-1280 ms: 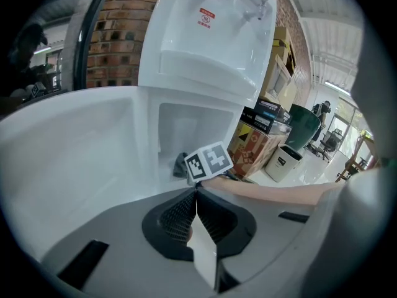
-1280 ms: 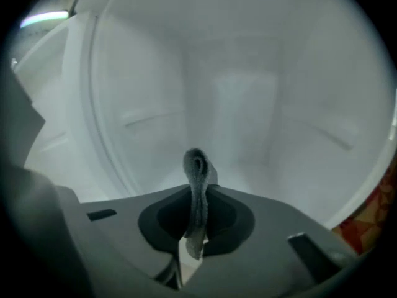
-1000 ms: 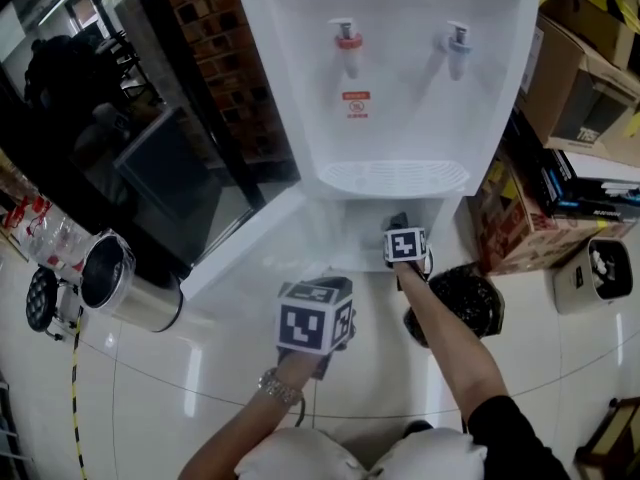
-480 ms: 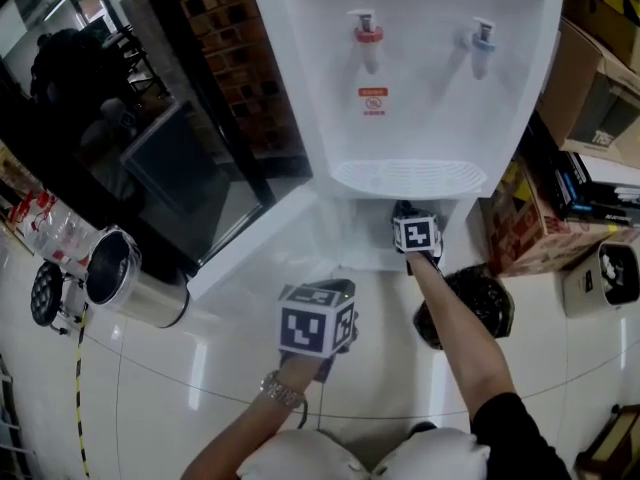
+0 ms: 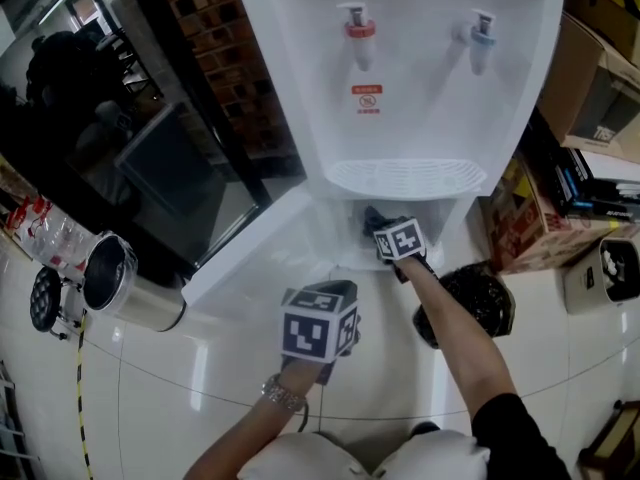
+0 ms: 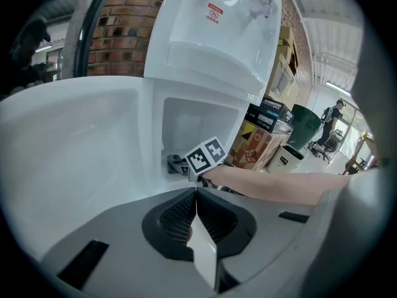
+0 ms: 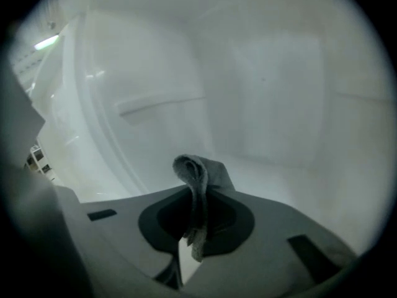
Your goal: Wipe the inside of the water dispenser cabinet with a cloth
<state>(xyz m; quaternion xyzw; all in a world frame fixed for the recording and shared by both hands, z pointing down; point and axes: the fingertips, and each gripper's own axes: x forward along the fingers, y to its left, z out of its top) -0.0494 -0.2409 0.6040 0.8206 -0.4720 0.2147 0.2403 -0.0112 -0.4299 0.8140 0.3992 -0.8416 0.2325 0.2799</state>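
The white water dispenser (image 5: 420, 78) stands ahead with its lower cabinet (image 5: 350, 230) open and the cabinet door (image 5: 262, 246) swung out to the left. My right gripper (image 5: 378, 222) reaches into the cabinet mouth, shut on a grey cloth (image 5: 372, 218). In the right gripper view the folded cloth (image 7: 200, 177) sticks up from the right gripper (image 7: 197, 198) before the white inner walls (image 7: 279, 104). My left gripper (image 5: 334, 290) hangs outside in front of the door, and in its own view the left gripper (image 6: 196, 195) is shut on nothing. That view also shows the right gripper's marker cube (image 6: 206, 156).
A black bin bag (image 5: 466, 304) sits right of the cabinet, beside cardboard boxes (image 5: 522, 220) and a small white bin (image 5: 614, 270). A steel pot (image 5: 122, 284) lies on the glossy floor at left. A dark glass panel and a brick wall (image 5: 215, 38) stand behind the door.
The right gripper with the cloth has shifted a little leftward across the cabinet opening and tilted. The left gripper has stayed in place before the door.
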